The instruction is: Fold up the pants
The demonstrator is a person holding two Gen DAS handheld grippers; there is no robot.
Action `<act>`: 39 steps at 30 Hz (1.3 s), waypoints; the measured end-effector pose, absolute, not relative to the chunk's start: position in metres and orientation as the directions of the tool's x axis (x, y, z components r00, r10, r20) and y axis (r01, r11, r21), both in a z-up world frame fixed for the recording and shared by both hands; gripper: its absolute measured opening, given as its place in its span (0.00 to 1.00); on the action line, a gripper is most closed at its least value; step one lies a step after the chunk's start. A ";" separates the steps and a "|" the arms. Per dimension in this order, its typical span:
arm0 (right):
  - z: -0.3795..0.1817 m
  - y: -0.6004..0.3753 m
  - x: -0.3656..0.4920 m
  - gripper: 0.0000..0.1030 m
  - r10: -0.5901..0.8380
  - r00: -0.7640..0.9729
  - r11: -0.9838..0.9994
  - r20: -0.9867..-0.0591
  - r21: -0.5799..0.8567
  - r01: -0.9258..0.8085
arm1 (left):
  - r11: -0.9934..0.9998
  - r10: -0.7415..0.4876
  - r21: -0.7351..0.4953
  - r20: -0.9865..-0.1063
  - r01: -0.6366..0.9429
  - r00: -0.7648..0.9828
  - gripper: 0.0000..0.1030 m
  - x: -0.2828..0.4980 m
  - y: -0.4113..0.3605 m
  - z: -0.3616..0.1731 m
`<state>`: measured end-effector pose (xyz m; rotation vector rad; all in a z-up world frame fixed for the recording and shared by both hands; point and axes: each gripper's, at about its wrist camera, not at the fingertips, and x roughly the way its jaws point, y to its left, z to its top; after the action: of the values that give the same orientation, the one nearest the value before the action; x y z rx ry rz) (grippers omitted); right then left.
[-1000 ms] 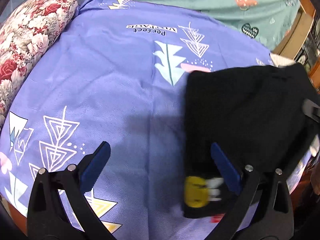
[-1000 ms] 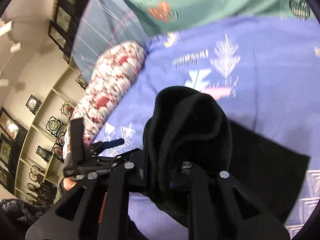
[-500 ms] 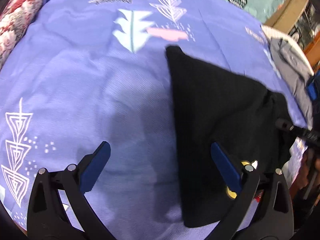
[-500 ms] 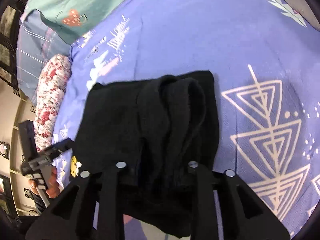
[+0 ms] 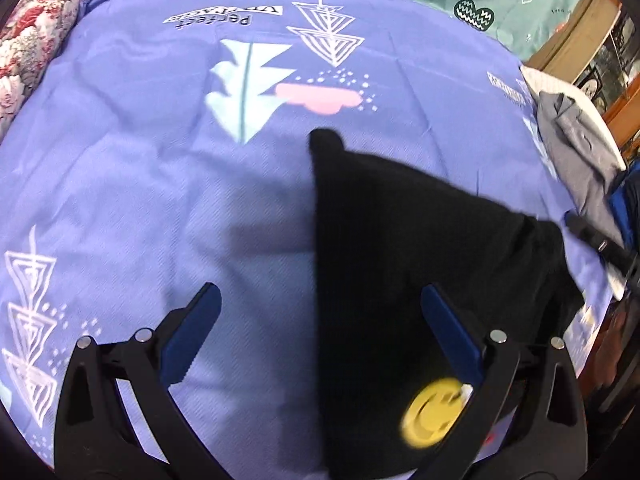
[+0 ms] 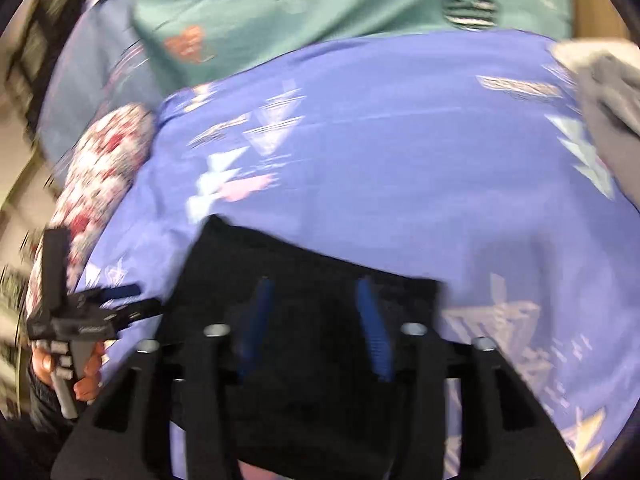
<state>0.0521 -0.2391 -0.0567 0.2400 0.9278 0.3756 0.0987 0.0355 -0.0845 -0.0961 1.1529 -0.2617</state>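
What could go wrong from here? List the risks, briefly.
1. The right gripper has just been closing its jaws over the black pants. Blur hides whether cloth is between them, so they might snag a layer and pull the fold apart.
2. The left gripper hangs open astride the pants' left edge. Coming down there, it could ruck that edge or pinch the blue sheet too.

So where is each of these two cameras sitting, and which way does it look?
Left wrist: rides on the left gripper, looking down at the black folded pants on the purple patterned bedsheet; its open blue-padded fingers show.
Right wrist: rides on the right gripper, above the same pants; its own fingers show, plus the hand holding the left gripper.
Shared: pants, bedsheet, floral pillow.
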 end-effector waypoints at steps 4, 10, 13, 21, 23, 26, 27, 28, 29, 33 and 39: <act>-0.072 -0.205 0.072 0.11 0.472 0.434 0.881 -0.767 0.399 -0.254 | 0.952 -0.299 -0.259 -0.898 0.162 0.322 0.98 0.121 0.018 -0.095; -0.099 -0.234 0.071 0.00 0.320 0.411 0.946 -0.854 0.268 -0.181 | 0.968 -0.237 -0.201 -0.931 0.152 0.276 0.98 0.154 0.009 -0.120; -0.104 -0.268 0.062 0.00 0.369 0.424 0.929 -0.827 0.337 -0.150 | 0.983 -0.180 -0.158 -0.928 0.094 0.325 0.98 0.156 0.012 -0.112; -0.067 -0.223 0.053 0.17 0.449 0.490 0.891 -0.748 0.332 -0.309 | 0.988 -0.156 -0.138 -0.911 0.074 0.382 0.98 0.161 0.008 -0.089; -0.066 -0.209 0.066 0.21 0.441 0.493 0.893 -0.750 0.311 -0.324 | 0.988 -0.157 -0.145 -0.920 0.060 0.360 0.98 0.168 0.009 -0.097; -0.079 -0.200 0.088 0.21 0.508 0.421 0.858 -0.752 0.397 -0.325 | 0.986 -0.164 -0.165 -0.936 0.024 0.312 0.98 0.178 0.019 -0.114; -0.086 -0.202 0.095 0.21 0.500 0.408 0.863 -0.764 0.402 -0.306 | 0.986 -0.165 -0.168 -0.936 0.019 0.310 0.98 0.180 0.020 -0.117; -0.090 -0.205 0.098 0.20 0.449 0.416 0.891 -0.791 0.363 -0.272 | 0.986 -0.165 -0.168 -0.936 0.019 0.311 0.98 0.183 0.022 -0.119; -0.097 -0.212 0.102 0.20 0.323 0.450 0.945 -0.832 0.257 -0.202 | 0.986 -0.161 -0.163 -0.935 0.020 0.317 0.98 0.185 0.023 -0.120; -0.101 -0.245 0.097 0.04 0.345 0.462 0.938 -0.817 0.320 -0.133 | 0.988 -0.148 -0.155 -0.931 0.006 0.333 0.98 0.188 0.025 -0.113; -0.070 -0.213 0.054 0.17 0.491 0.453 0.869 -0.744 0.384 -0.312 | 0.971 -0.234 -0.206 -0.913 0.118 0.335 0.98 0.143 0.011 -0.092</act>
<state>0.0538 -0.2135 -0.0704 0.2024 0.9830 0.5004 0.1430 0.0108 -0.0922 -0.1092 1.2086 -0.2308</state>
